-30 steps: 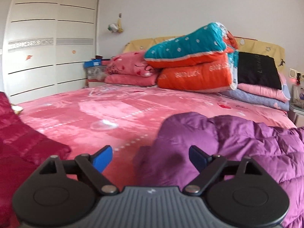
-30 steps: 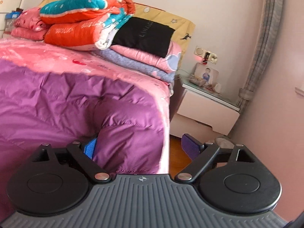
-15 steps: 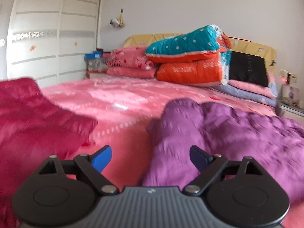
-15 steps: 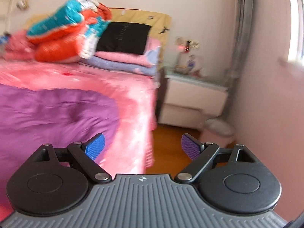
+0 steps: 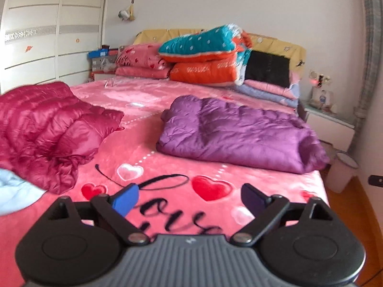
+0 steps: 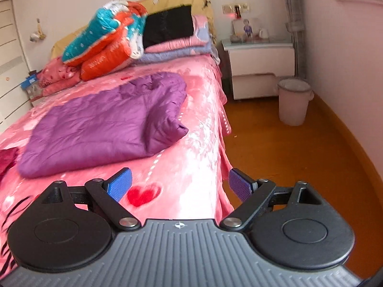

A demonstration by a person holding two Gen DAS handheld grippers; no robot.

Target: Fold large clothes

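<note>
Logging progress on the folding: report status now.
Left tongs opening, empty; right tongs open, empty. Purple coat folded on the bed. Red coat still rumpled, left side. Nothing in the way.

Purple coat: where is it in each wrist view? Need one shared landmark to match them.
Left wrist: purple coat lies folded on the bed, right of centre, above the gripper.
Right wrist: purple coat lies left of centre, above the left finger.
Shared landmark: the teal and orange quilt stacked at the headboard, behind the coat in both.
</note>
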